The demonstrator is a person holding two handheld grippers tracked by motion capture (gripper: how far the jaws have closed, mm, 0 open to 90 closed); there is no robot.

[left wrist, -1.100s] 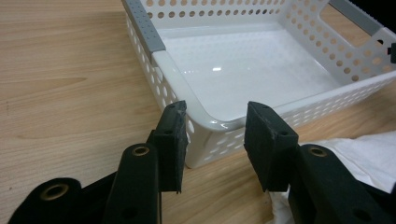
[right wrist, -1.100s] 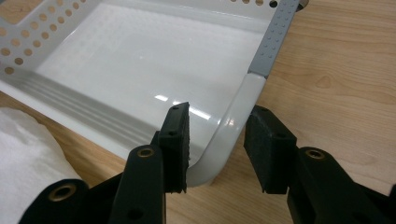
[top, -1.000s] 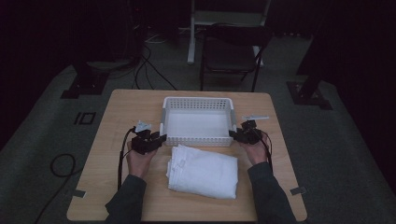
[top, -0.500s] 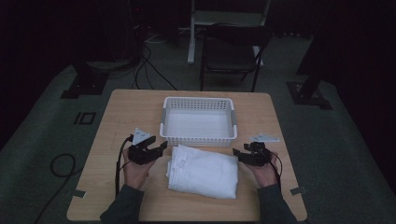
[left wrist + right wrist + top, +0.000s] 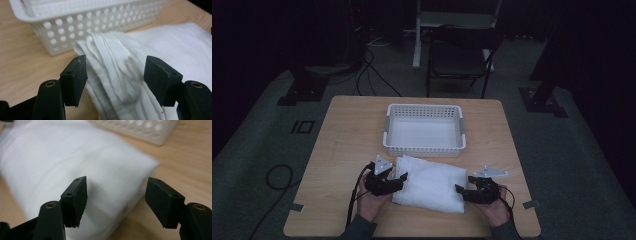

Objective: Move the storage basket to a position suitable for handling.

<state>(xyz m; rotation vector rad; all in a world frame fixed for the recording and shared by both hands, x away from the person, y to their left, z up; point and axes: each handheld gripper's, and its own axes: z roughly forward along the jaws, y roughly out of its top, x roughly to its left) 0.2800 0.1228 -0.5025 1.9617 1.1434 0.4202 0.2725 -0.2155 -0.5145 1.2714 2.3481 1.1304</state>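
1. Left gripper [image 5: 115,72]: jaws apart, have just been opening. Layered edge of the folded white towel [image 5: 130,75] lies between the pads; no pad presses on it.
2. Right gripper [image 5: 116,195]: jaws apart, also just been opening. Towel's rounded corner sits between the pads, nearer the left-hand pad in the right gripper view; contact cannot be told. Bare table [image 5: 185,162] under the other pad.
3. High view: left gripper [image 5: 398,180] at towel's left edge, right gripper [image 5: 462,192] at its near-right corner. Both point inward at the towel [image 5: 432,182], one per side.
4. Towel: flat on tabletop betw. the two grippers, folded to a thick rectangle, stacked folds facing the left gripper.
5. Beyond the fingers: white perforated basket [image 5: 424,129], just past the towel's far edge; towel's far-left corner looks to touch the basket wall [image 5: 75,27] in the left gripper view.
6. Hands: left hand [image 5: 372,202], right hand [image 5: 494,210] behind the grippers, near table's front edge.
7. Past the table: dark chair [image 5: 459,55] on the floor, well apart.
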